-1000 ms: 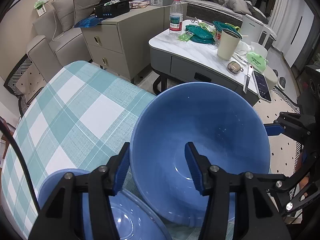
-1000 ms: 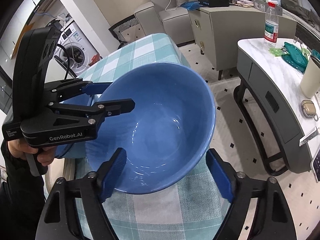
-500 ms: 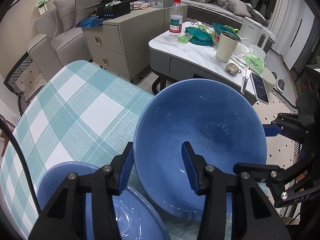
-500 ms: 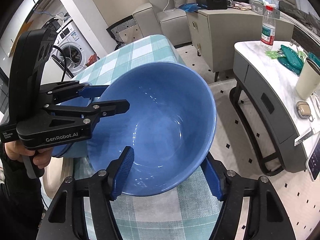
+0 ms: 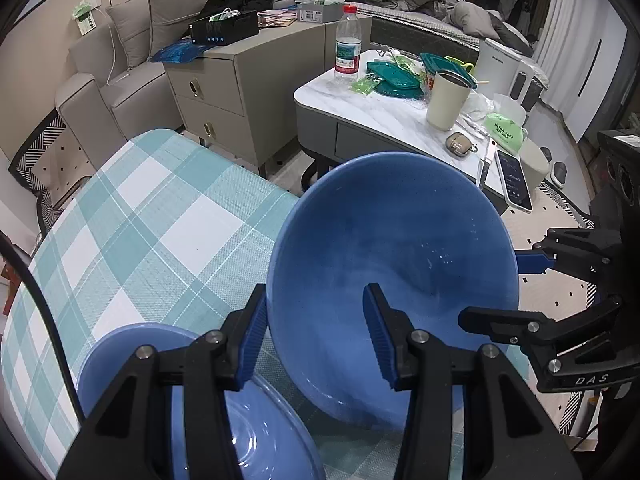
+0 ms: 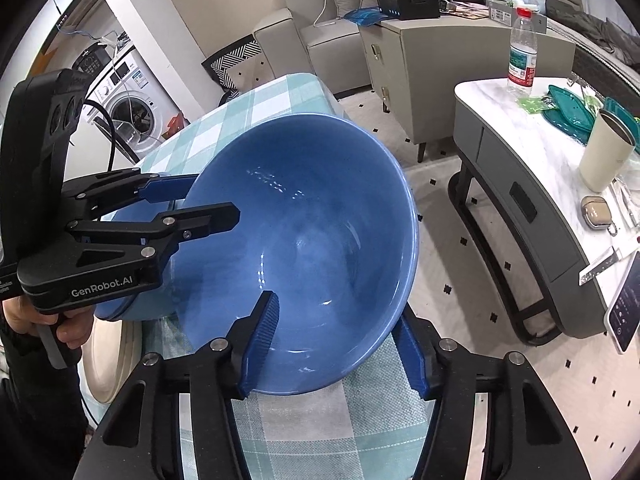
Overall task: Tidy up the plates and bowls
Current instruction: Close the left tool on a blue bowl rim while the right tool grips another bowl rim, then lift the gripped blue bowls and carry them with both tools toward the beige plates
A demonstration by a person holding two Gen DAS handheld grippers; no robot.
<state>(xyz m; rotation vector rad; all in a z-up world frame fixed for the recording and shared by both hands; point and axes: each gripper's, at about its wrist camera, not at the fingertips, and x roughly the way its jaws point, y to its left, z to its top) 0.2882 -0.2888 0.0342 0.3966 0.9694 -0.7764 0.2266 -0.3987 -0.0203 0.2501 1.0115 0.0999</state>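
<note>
A large blue bowl [image 5: 392,264] [image 6: 304,240] is tilted up over the teal checked tablecloth [image 5: 160,216]. My left gripper [image 5: 316,332] [image 6: 212,200] is shut on its rim, one finger outside the wall and one inside. My right gripper [image 6: 336,344] [image 5: 492,288] straddles the opposite rim. Its jaws are closing, with the wall between them, and the pads do not clearly press on it. A second blue bowl [image 5: 132,352] [image 6: 120,308] sits on the cloth under the left gripper.
The table edge [image 6: 332,100] falls off just beyond the bowl. Past it stands a marble coffee table [image 5: 392,120] with a water bottle [image 5: 347,44], a cup [image 5: 446,100] and a phone [image 5: 514,180]. A beige cabinet [image 5: 240,92] and a sofa [image 5: 112,80] lie behind.
The right gripper's jaws have narrowed around the big bowl's rim. The left jaws tightened slightly at first, and the bowl now stands a little steeper.
</note>
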